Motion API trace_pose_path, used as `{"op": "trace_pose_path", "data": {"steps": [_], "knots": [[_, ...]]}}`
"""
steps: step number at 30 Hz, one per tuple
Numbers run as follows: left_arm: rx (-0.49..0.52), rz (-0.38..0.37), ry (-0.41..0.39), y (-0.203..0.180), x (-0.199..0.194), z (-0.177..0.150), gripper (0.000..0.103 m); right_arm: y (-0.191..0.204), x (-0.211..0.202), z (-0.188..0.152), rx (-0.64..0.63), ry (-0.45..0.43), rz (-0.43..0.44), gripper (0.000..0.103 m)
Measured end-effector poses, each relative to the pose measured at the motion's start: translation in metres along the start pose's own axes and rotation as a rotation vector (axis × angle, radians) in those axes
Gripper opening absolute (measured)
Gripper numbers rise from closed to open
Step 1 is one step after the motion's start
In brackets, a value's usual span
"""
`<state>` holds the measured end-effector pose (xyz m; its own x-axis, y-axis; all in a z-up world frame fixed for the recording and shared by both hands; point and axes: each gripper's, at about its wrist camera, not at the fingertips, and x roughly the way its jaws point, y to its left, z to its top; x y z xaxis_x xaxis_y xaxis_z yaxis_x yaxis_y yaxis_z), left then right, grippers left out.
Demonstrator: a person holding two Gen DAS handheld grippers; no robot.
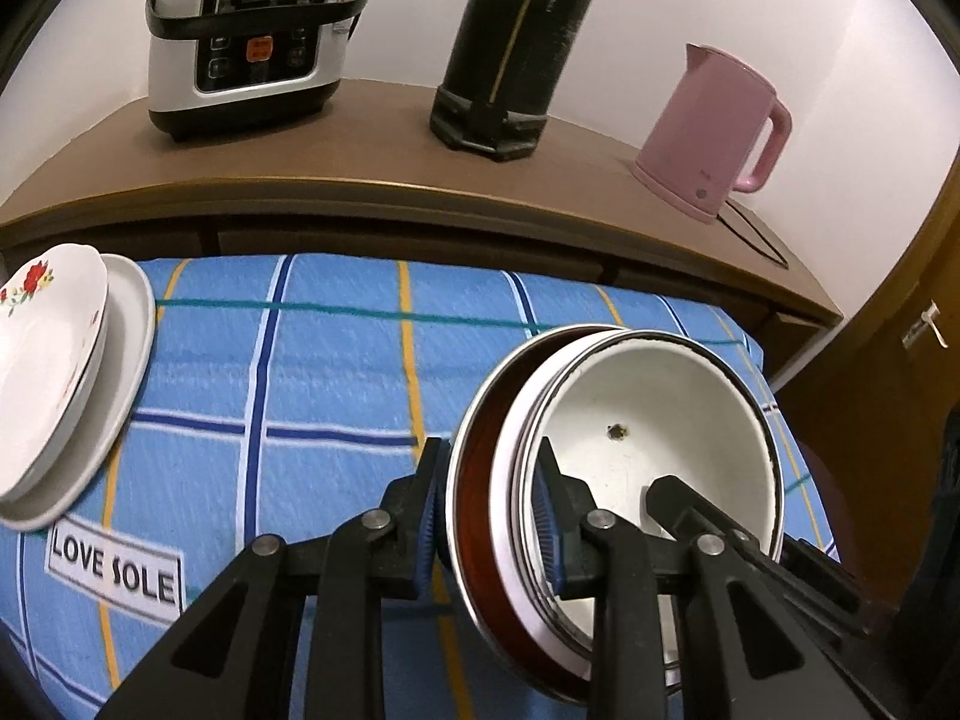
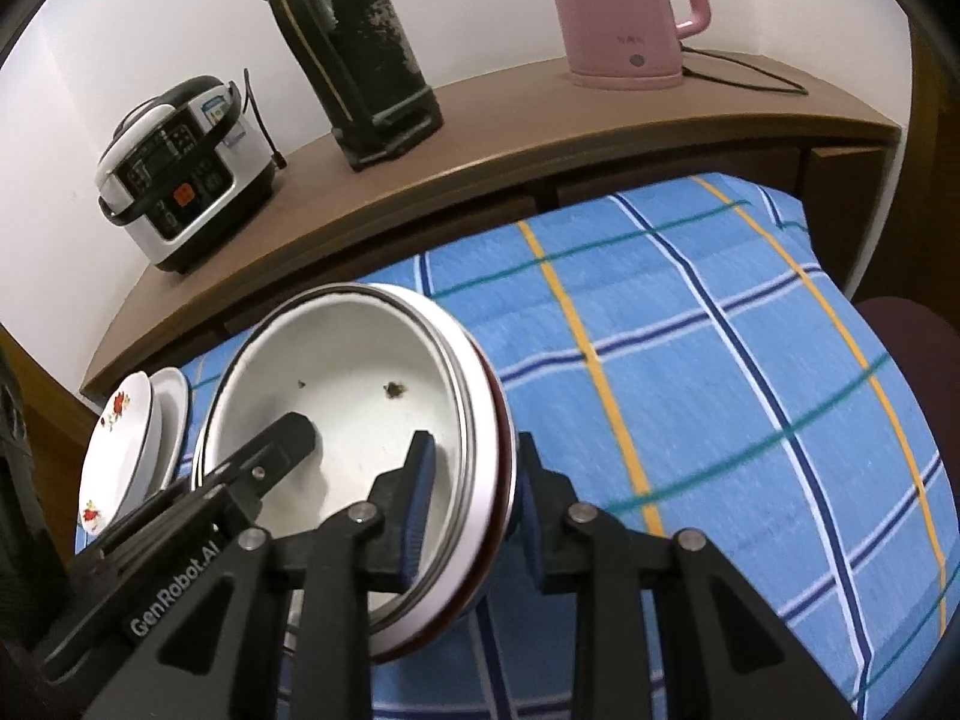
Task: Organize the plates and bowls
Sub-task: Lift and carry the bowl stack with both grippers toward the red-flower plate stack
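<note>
Both angled downward, the left gripper [image 1: 489, 516] and right gripper [image 2: 474, 504] clamp opposite rims of the nested bowls [image 1: 660, 420].

Two close wrist views angled down from opposite sides; shared: bowl stack [image 1: 648, 438], checked cloth [image 2: 690, 360], shelf [image 1: 390, 144]

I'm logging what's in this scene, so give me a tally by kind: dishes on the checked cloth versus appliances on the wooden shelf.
Plates, stacked at the cloth's edge: 2 (flowered plate on plain white plate)
Nested bowls held by both grippers: at least 2 (white bowl, red-brown bowl)
Appliances: 3 (rice cooker, black thermos, pink kettle)
Total: 7
</note>
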<state>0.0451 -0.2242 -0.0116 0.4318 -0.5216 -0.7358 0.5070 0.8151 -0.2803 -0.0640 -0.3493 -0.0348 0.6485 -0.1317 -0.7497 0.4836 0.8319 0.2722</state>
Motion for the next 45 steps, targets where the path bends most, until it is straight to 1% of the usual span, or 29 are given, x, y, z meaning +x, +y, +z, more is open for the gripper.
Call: {"op": "trace_pose_path", "data": {"steps": [6,16,27,45], "knots": [[0.009,-0.003,0.007,-0.008,-0.008,-0.012,0.03,-0.008,-0.011,-0.009,0.005,0.001,-0.001,0.026],[0.015,0.012,0.009,-0.012,-0.022,-0.025,0.03,-0.009,-0.022,-0.022,0.004,0.011,0.01,0.026],[0.013,0.022,0.003,-0.009,-0.034,-0.033,0.03,-0.003,-0.029,-0.035,-0.013,0.018,0.014,0.026],[-0.005,0.044,-0.003,0.006,-0.047,-0.042,0.03,0.014,-0.03,-0.045,-0.041,0.037,0.021,0.026]]}}
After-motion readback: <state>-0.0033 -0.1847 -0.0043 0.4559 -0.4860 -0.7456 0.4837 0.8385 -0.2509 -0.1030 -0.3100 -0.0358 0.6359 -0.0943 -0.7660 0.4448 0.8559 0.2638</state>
